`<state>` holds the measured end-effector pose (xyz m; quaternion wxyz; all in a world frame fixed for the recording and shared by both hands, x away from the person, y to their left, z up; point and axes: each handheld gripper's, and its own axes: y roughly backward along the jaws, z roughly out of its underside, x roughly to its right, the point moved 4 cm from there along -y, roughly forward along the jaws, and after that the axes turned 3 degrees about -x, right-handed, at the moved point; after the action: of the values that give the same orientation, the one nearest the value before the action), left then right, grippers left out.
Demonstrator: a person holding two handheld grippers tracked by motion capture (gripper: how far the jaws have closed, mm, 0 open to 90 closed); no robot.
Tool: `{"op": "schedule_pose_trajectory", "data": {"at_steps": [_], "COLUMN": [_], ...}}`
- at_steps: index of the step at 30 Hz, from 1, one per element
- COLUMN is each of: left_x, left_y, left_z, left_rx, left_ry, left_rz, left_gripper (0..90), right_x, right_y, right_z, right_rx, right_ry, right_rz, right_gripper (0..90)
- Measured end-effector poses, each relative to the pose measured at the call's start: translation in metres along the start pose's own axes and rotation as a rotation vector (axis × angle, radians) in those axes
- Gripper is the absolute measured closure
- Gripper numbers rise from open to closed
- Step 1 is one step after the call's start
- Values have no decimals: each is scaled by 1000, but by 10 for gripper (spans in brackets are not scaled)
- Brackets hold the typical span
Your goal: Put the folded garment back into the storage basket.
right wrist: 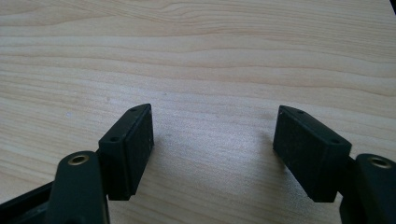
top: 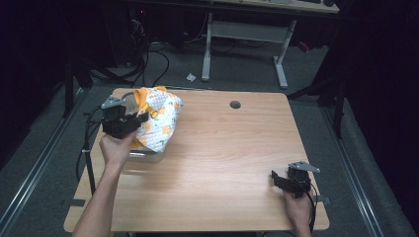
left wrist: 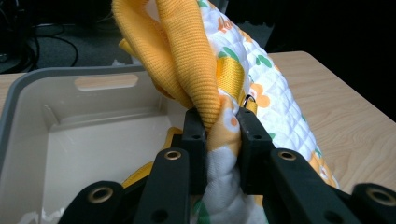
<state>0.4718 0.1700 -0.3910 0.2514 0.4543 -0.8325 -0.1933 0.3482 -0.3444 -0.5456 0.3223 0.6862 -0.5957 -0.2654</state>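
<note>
Nearest the person, the right claw [top: 282, 180] rests on the wooden tabletop [top: 227, 163] at its near right corner, jaws spread apart with bare wood between them. Well apart from it, at the far left, the left claw [left wrist: 219, 135] is clamped on a quilted white cloth bag [left wrist: 275, 102] with orange trim and fruit print. The bag hangs over a grey plastic bin [left wrist: 70, 107]. Orange lettering on the bag is too cut off to read.

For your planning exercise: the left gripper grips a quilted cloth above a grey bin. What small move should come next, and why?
Probably ease the left gripper toward the table's middle, lifting the quilted cloth out of the grey bin: its jaws pinch the fabric, which hangs partly over the rim.
</note>
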Motion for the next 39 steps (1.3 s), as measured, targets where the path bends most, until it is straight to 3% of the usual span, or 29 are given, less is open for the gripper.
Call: {"op": "schedule_pose_trajectory", "data": {"at_steps": [16,22,39], "left_x": [-24,-34,-49], "left_y": [-4,-13,-42], "left_z": [3,6,17], "left_rx": [-2,-12,-63], "left_ry": [27,61,99], "left_rz": [-95,-120,-171], "left_gripper": [761,760,756], "right_x": [0,0,0], "right_y": [0,0,0], "right_z": [0,0,0], "right_rx": [2,0,0], "right_ry": [-2,-1,0], "right_rz": [-1,0,0], "right_gripper": [292,292,293]}}
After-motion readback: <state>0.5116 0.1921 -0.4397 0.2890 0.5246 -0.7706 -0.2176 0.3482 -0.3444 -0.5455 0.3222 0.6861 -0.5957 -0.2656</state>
